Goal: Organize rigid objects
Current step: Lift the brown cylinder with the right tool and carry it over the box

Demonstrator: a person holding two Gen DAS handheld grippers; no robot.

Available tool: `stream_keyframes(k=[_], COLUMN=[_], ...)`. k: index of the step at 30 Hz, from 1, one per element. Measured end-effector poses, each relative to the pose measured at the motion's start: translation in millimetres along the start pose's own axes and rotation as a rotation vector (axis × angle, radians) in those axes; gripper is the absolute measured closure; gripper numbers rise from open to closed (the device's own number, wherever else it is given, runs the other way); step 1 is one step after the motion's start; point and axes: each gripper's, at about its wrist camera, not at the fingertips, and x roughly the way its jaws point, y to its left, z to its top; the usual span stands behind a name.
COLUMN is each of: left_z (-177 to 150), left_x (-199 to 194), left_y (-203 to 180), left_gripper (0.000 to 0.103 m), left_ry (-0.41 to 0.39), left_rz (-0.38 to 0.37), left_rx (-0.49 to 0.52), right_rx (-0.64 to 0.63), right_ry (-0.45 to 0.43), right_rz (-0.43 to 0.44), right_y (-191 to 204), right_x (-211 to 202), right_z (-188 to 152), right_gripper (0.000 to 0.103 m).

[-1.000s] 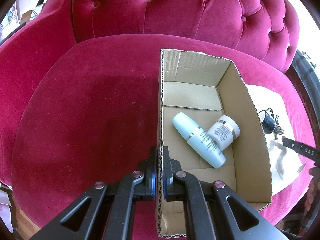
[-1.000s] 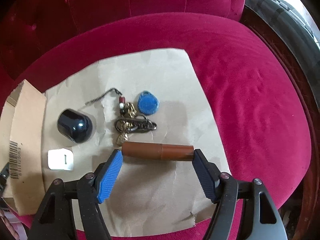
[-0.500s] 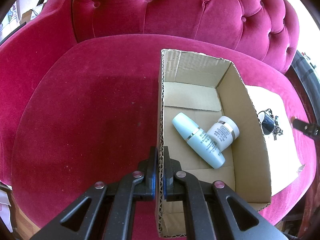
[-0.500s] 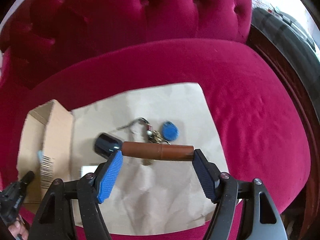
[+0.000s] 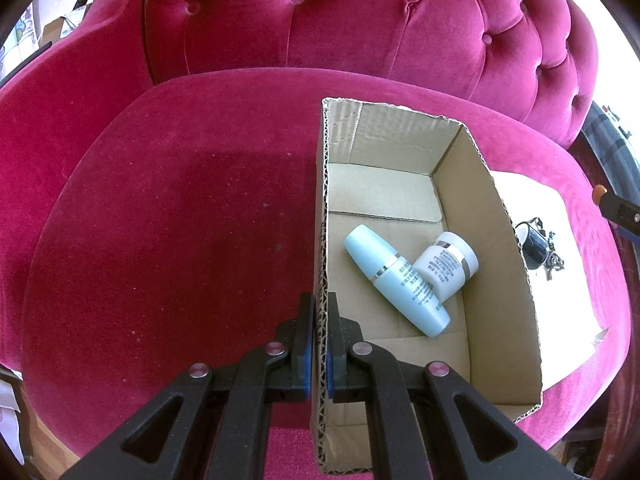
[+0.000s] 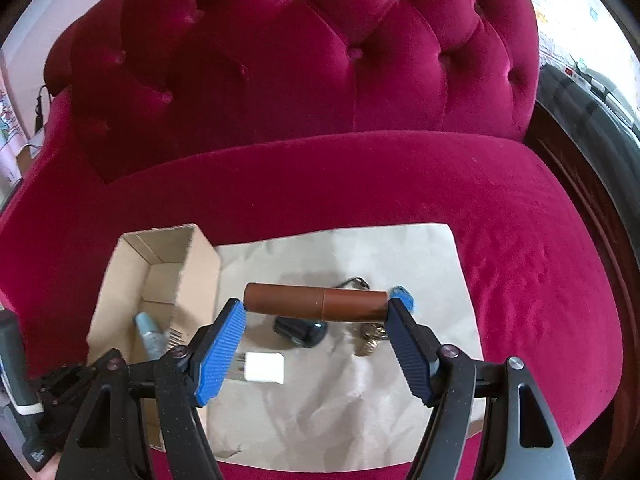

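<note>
My left gripper (image 5: 320, 312) is shut on the left wall of an open cardboard box (image 5: 504, 248) on the red velvet seat. In the box lie a pale blue bottle (image 5: 396, 280) and a white jar (image 5: 448, 264). My right gripper (image 6: 316, 308) is shut end to end on a brown tube (image 6: 316, 300), held in the air above the brown paper (image 6: 340, 396). On the paper below lie a dark blue cap (image 6: 300, 332), a white charger plug (image 6: 264, 368), a bunch of keys (image 6: 368, 340) and a blue fob (image 6: 402, 294). The box (image 6: 160, 280) stands left of the tube.
The tufted red sofa back (image 5: 360, 28) rises behind the seat. The seat left of the box is bare velvet (image 5: 180, 220). The paper sheet (image 5: 560, 280) with the dark cap (image 5: 532, 240) lies right of the box. A dark wooden frame (image 6: 580, 200) borders the seat on the right.
My right gripper has lifted the brown tube well above the paper and shifted towards the box. The left gripper and the box have stayed in place.
</note>
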Motion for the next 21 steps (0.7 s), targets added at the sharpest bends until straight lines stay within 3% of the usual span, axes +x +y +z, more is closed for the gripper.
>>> stream_keyframes(k=[21], left_z=[-1.1], left_x=[-0.7], left_y=[0.8], left_gripper=[0.099], left_ry=[0.000], left_rz=[-0.005], left_rx=[-0.004], right_rx=[-0.074], right_ry=[-0.050], right_rz=[0.150], right_y=[67.9], right_x=[-4.6], right_z=[-5.1], right_gripper=[0.028])
